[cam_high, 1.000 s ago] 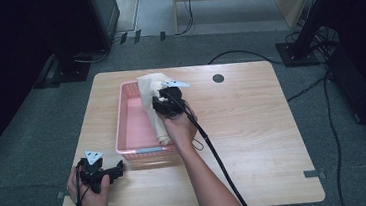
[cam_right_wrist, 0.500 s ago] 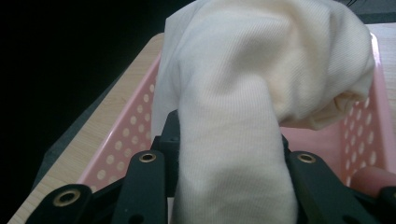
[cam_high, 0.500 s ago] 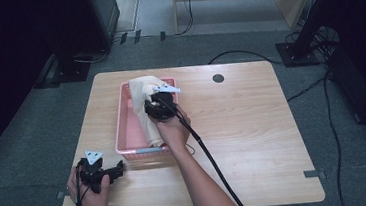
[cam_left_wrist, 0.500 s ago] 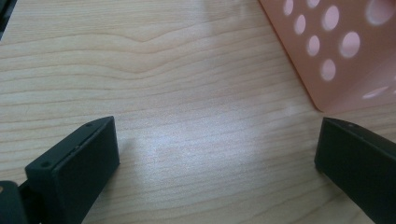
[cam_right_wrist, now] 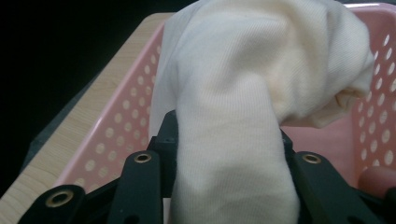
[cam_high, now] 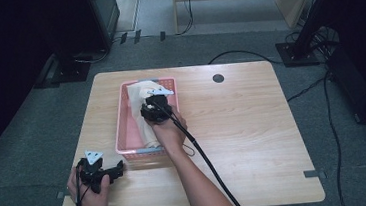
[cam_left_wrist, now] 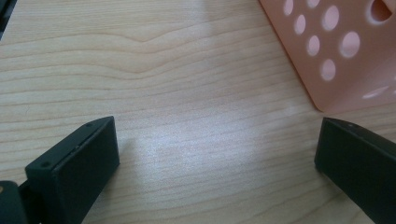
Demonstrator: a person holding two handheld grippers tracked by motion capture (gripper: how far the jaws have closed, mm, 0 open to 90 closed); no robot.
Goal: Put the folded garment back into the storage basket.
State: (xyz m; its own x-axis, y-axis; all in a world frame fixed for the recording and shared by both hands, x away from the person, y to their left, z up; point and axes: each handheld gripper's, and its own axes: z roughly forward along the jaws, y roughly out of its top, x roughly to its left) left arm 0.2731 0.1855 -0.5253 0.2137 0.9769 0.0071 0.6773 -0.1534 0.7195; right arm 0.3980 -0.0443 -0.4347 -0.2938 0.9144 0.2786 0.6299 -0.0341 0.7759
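Observation:
A pink perforated basket (cam_high: 121, 126) sits on the wooden table (cam_high: 253, 127), left of centre. Over the basket, my right gripper (cam_high: 154, 108) is shut on a cream cloth (cam_high: 139, 94); the cloth drapes from the jaws down into the basket. In the right gripper view the cloth (cam_right_wrist: 243, 88) is pinched between the black jaws of the right gripper (cam_right_wrist: 229, 140) and bulges above them, with the basket wall (cam_right_wrist: 119, 128) behind. My left gripper (cam_high: 117, 169) rests near the table's front left corner. Its jaws stand wide open in the left gripper view (cam_left_wrist: 217, 140), beside a basket corner (cam_left_wrist: 336, 51).
A dark round hole (cam_high: 218, 78) marks the table's far edge. The right gripper's black cable (cam_high: 211, 166) trails along the forearm to the front edge. Bare wood (cam_high: 253, 127) spreads right of the basket. Dark furniture and cables surround the table on grey carpet.
My right gripper has moved left and slightly lower over the basket, carrying the cream cloth with it. The left gripper has stayed put.

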